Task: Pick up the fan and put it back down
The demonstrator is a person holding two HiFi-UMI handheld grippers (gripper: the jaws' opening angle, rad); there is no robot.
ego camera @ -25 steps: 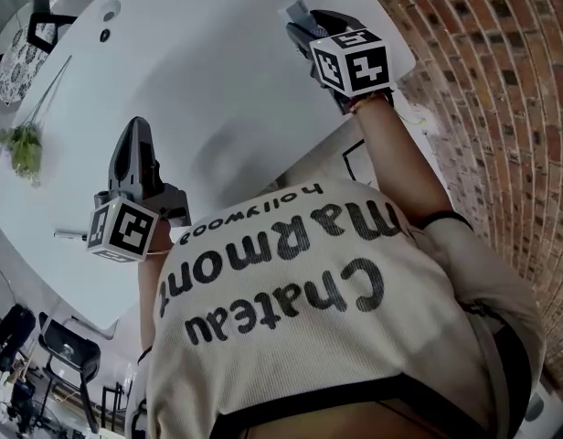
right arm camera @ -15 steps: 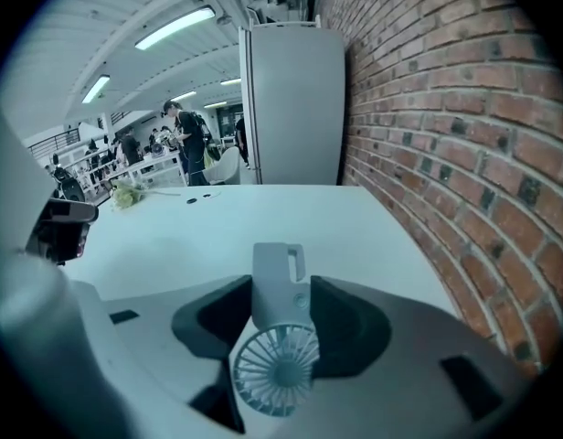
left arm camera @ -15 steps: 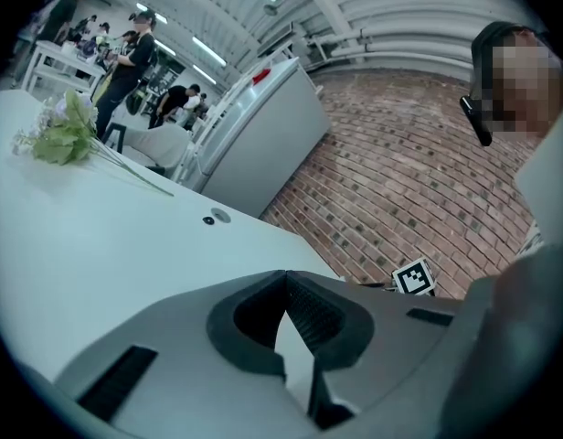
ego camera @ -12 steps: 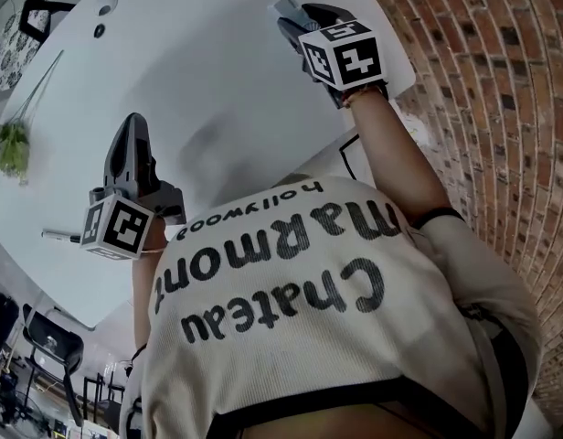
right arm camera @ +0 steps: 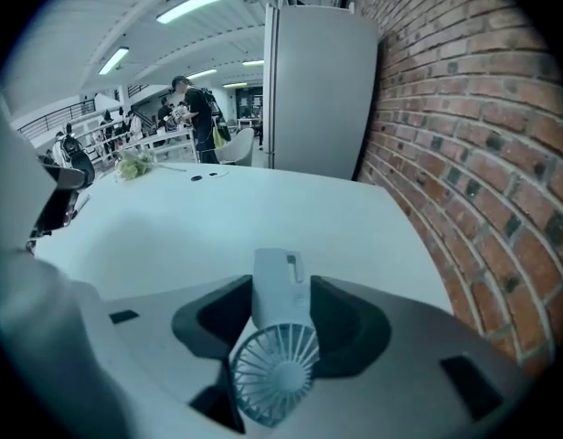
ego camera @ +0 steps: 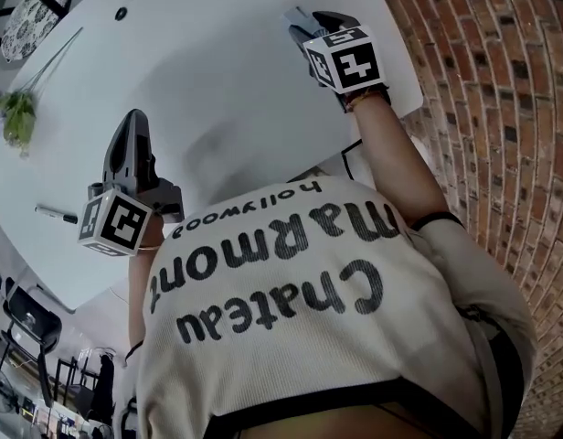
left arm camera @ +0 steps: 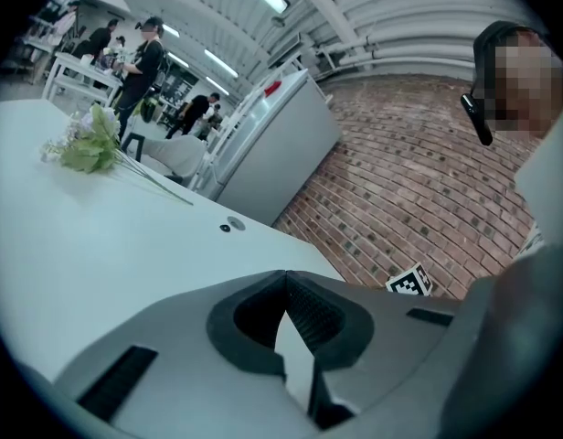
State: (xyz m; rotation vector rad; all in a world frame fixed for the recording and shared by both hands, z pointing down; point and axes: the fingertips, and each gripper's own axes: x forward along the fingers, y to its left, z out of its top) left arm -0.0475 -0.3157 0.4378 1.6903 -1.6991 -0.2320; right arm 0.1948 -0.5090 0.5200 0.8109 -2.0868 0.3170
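Rolled slightly since a second ago, the right gripper point(ego camera: 309, 24) pinches the fan point(right arm camera: 274, 337) by its handle (grille facing its camera) over the white table point(ego camera: 217, 71). Left gripper point(ego camera: 133, 122) has its jaws pressed together.

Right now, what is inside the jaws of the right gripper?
A small white fan sits clamped between the pads of the right gripper, round grille toward the camera, handle pointing away over the white table. The pads cover the handle's sides, and the fan's underside is hidden.

Pale shirt point(ego camera: 336, 327), printed "Chateau Marmont", "hollywood"
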